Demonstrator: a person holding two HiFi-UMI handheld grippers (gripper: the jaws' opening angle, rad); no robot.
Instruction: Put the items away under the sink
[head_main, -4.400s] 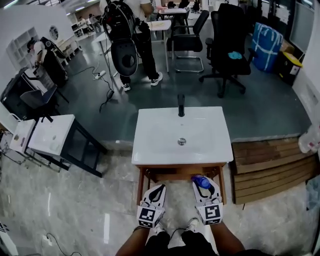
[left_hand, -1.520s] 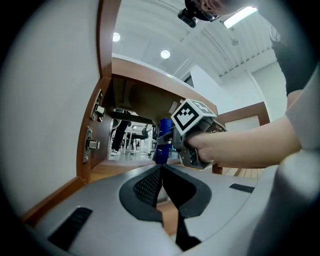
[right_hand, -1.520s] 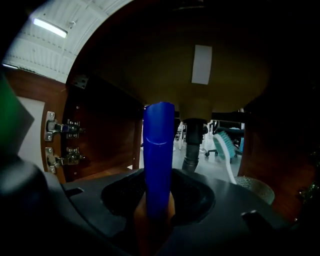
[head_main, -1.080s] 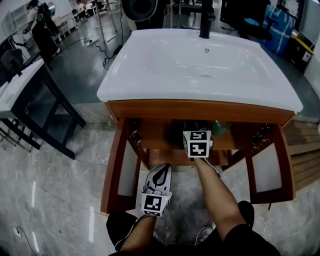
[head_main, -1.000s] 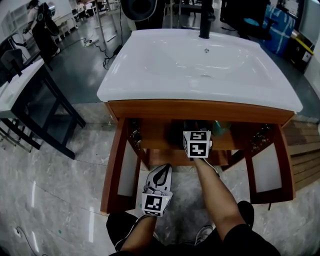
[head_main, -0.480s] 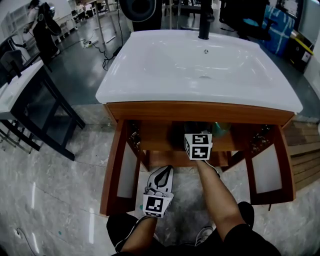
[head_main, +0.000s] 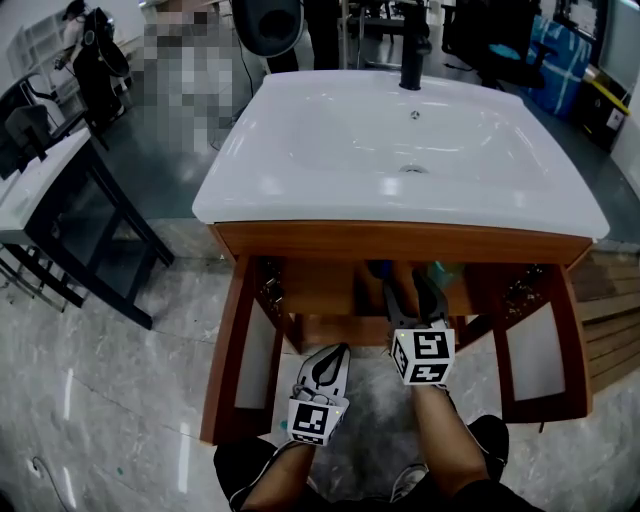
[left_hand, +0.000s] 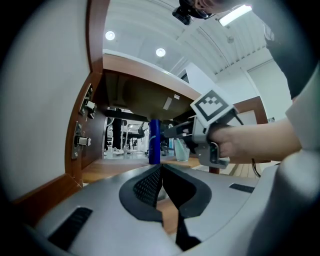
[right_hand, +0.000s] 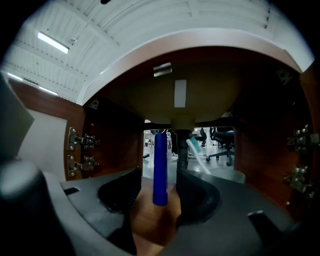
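Under the white sink (head_main: 300, 150), a tall blue bottle (right_hand: 160, 170) stands upright on the wooden shelf (right_hand: 150, 220), also seen as the blue bottle (left_hand: 154, 142). Right of it is a clear cup (left_hand: 182, 150) holding a toothbrush (right_hand: 199, 154). My right gripper (head_main: 412, 290) sits at the cabinet's mouth, level. Its jaws have just been opening and stand apart. The bottle stands free just ahead of them, in line with the gap, touched by neither pad. My left gripper (head_main: 333, 352) hangs lower, in front of the cabinet, shut on nothing.
Both cabinet doors stand open, the left door (head_main: 232, 340) and the right door (head_main: 560, 340), with hinges (right_hand: 80, 150) on the inner walls. The drain pipe (right_hand: 182, 150) drops behind the bottle. Wooden planks (head_main: 612, 300) lie to the right, a dark-framed stand (head_main: 90, 230) to the left.
My right gripper has drawn back toward me out of the cabinet with its jaws wider. The blue bottle stays standing on the shelf. The left gripper has barely moved.
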